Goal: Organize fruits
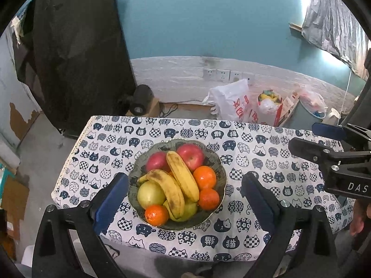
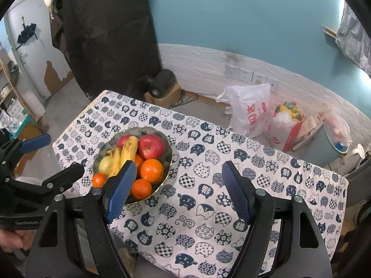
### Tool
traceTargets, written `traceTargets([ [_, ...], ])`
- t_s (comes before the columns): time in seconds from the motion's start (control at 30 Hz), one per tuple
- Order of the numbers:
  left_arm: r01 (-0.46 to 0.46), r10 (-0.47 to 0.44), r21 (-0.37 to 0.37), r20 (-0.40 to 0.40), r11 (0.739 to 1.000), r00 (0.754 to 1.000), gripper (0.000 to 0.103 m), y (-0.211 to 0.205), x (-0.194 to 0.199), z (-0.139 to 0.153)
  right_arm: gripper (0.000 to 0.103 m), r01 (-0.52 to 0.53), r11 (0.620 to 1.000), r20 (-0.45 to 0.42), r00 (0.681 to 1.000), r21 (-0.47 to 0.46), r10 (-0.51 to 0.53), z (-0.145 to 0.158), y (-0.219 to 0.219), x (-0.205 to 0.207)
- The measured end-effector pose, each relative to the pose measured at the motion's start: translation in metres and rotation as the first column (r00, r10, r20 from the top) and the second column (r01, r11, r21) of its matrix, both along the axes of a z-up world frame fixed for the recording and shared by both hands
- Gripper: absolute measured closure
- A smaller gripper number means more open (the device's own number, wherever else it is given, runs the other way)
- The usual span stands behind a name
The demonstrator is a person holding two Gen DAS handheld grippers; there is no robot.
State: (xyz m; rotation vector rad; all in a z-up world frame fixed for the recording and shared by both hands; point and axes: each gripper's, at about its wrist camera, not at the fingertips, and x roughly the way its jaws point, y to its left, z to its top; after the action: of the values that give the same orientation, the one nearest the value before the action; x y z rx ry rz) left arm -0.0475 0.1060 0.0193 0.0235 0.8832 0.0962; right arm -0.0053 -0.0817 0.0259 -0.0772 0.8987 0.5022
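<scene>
Bowl (image 1: 214, 217) sits centre of left wrist view on cat-print tablecloth (image 1: 255, 231); in right wrist view it's left of centre. Inside: 2 red apples (image 1: 191, 156), 2 bananas (image 1: 183, 176), 3 oranges (image 1: 204, 177), 1 pale yellow-green fruit (image 1: 150, 194), another partly hidden under bananas.

Left gripper (image 1: 183, 199): jaws spread wide, blue pads either side of bowl in lower frame, nothing clamped; can't tell if it touches the bowl.

Right gripper (image 2: 180, 194): jaws apart, empty, over bare cloth lower centre, left pad overlapping bowl edge in view.

Background, upper right: white plastic bag (image 1: 231, 102) w/ red print on floor by wall sockets.
</scene>
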Motion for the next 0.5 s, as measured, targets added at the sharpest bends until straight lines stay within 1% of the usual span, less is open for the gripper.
traceTargets([
  [0.5, -0.001, 0.001, -0.01, -0.023, 1.0, 1.0, 0.004, 0.002, -0.0007, -0.0035, 0.028, -0.006, 1.0, -0.002, 1.0, -0.009, 0.006, -0.0006, 0.0051, -0.0011],
])
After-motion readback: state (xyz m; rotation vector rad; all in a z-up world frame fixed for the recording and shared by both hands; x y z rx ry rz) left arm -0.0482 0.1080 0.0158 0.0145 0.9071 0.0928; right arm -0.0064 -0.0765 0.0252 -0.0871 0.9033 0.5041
